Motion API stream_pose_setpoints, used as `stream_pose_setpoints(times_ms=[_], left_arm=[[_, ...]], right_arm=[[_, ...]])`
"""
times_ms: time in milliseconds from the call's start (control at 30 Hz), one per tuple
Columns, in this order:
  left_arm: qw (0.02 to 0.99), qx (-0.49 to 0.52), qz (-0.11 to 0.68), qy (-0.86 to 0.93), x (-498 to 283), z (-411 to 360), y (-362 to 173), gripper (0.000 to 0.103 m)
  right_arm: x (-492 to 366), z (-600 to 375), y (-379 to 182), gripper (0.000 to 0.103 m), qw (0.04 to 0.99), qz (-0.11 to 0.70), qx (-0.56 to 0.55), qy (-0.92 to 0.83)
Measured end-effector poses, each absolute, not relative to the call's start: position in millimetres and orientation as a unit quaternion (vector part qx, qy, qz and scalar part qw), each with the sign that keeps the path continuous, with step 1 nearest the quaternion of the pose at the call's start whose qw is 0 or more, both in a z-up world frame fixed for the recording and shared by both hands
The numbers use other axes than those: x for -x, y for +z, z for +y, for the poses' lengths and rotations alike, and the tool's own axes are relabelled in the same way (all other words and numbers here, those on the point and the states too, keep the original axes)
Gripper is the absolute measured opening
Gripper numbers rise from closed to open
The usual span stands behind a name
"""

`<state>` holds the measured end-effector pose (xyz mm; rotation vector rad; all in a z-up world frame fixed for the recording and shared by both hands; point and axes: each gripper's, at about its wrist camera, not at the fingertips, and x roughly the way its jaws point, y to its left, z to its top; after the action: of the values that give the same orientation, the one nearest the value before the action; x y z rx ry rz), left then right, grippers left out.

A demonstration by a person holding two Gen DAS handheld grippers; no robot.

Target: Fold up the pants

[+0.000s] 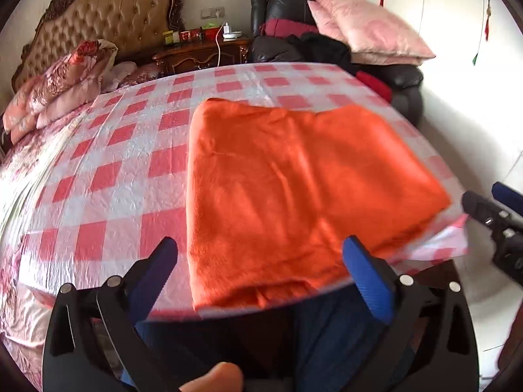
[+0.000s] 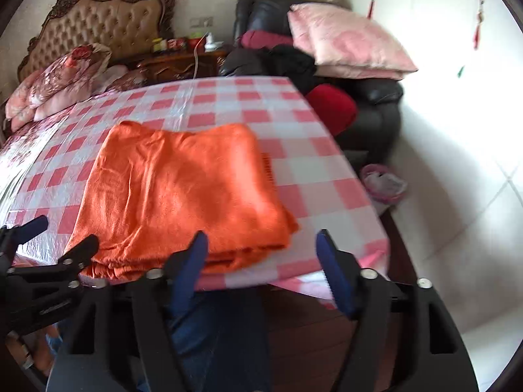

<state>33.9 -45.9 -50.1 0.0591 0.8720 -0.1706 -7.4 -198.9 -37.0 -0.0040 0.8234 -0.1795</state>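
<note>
- Pants (image 1: 294, 189): orange, folded into a layered rectangle, flat on the checked desk (image 1: 130, 163), just ahead of both tongs.
- Left tongs (image 1: 261, 254) wide, empty; right tongs (image 2: 261, 245) wide, empty.
- Folding looks finished; perhaps tidying left.

One folded pair of orange pants (image 1: 294, 189), lying on one counter under one red-and-white checked cloth (image 1: 130, 150). Two claws: left claw (image 1: 260, 261), right claw (image 2: 261, 251), each with two blue fingers (image 1: 369, 281). One bed with one tufted headboard (image 1: 108, 23). One nightstand (image 1: 202, 52). One black leather armchair (image 1: 402, 78), bearing two stacked pink pillows (image 1: 366, 29). One small pink basket (image 2: 384, 183) on the floor. One pile of folded floral bedding (image 1: 59, 85).
</note>
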Motion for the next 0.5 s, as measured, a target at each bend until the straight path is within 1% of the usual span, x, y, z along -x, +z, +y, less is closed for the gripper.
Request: stream_pose_setpoints(times_ms=[67, 267, 500], left_arm=[[0.906, -0.019, 0.412, -0.093, -20.0, -46.9, -35.7, 0.101], [0.914, 0.016, 0.388, -0.120, 4.4, -49.4, -9.2, 0.101], [0.920, 0.009, 0.377, -0.106, 8.0, -54.8, 0.4, 0.101]], right_arm=[[18.1, -200.7, -29.5, 0.076, 0.914, 0.395, 0.000, -0.094], [40.2, -202.4, -15.1, 0.084, 0.919, 0.383, -0.010, -0.097], [42.4, -200.6, -12.1, 0.086, 0.919, 0.382, -0.008, -0.095]])
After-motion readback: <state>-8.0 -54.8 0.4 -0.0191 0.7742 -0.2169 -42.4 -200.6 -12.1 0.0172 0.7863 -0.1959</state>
